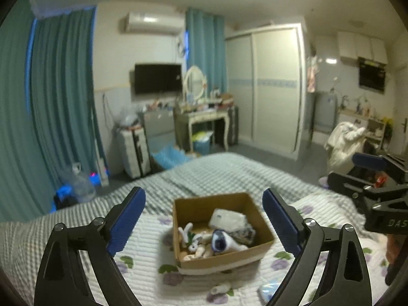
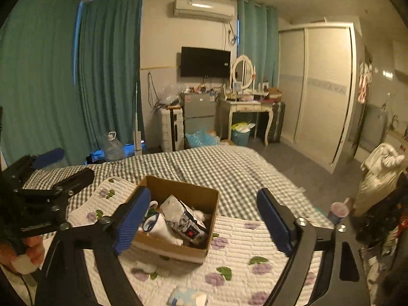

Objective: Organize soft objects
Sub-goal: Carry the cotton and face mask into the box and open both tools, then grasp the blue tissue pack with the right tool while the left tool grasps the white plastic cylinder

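Observation:
A brown cardboard box stands on the floral quilt on the bed; it also shows in the right wrist view. It holds several soft things: a white packet, a blue-and-white sock and small plush toys. My left gripper is open and empty, above and in front of the box. My right gripper is open and empty, to the right of the box. A small white soft item and a light blue packet lie on the quilt before the box.
The bed has a green checked sheet beyond the quilt. Past the bed's foot stand a dressing table, a small fridge, a suitcase and a wardrobe. A cup stands right of the bed.

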